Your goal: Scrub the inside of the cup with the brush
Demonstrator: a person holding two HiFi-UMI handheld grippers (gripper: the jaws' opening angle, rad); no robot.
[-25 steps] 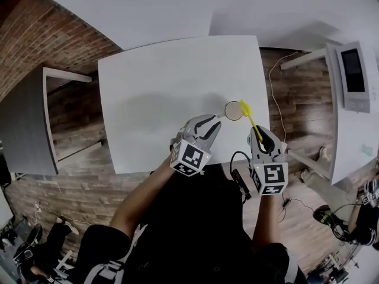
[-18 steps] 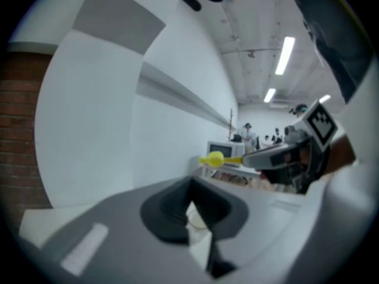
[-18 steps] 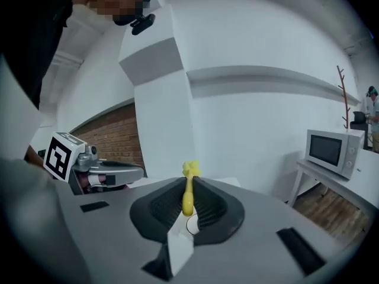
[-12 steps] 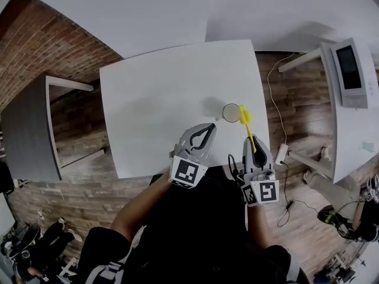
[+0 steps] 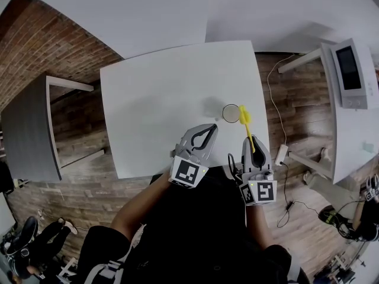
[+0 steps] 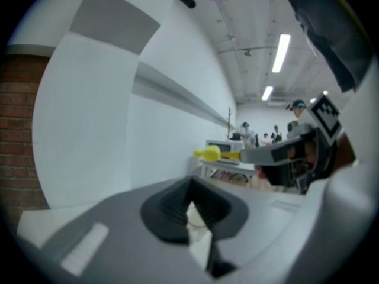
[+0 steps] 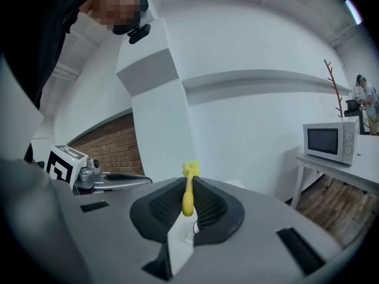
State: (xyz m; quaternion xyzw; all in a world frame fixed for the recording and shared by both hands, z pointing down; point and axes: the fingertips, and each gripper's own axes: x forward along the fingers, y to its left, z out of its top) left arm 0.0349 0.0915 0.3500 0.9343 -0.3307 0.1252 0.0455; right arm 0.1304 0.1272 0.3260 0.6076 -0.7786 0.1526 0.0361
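A clear glass cup (image 5: 231,112) stands upright near the right front corner of the white table (image 5: 160,87). My right gripper (image 5: 256,143) is shut on the handle of a yellow brush (image 5: 246,120). The brush head sits just right of the cup's rim, outside it. In the right gripper view the brush (image 7: 188,193) sticks up from between the closed jaws of that gripper (image 7: 188,205). My left gripper (image 5: 209,129) hovers at the table's front edge, left of the cup, shut and holding nothing. In the left gripper view its jaws (image 6: 190,205) are together, and the brush (image 6: 209,153) shows to the right.
A microwave (image 5: 350,70) stands on a white side table at the right, with a cable (image 5: 272,81) on the wooden floor between. A grey table (image 5: 26,129) stands at the left. Several people stand far off in the left gripper view.
The left gripper's jaws, open beside the cup a second ago, have shut with nothing in them. Both grippers drew back from the cup toward the person, and the brush head came off the rim.
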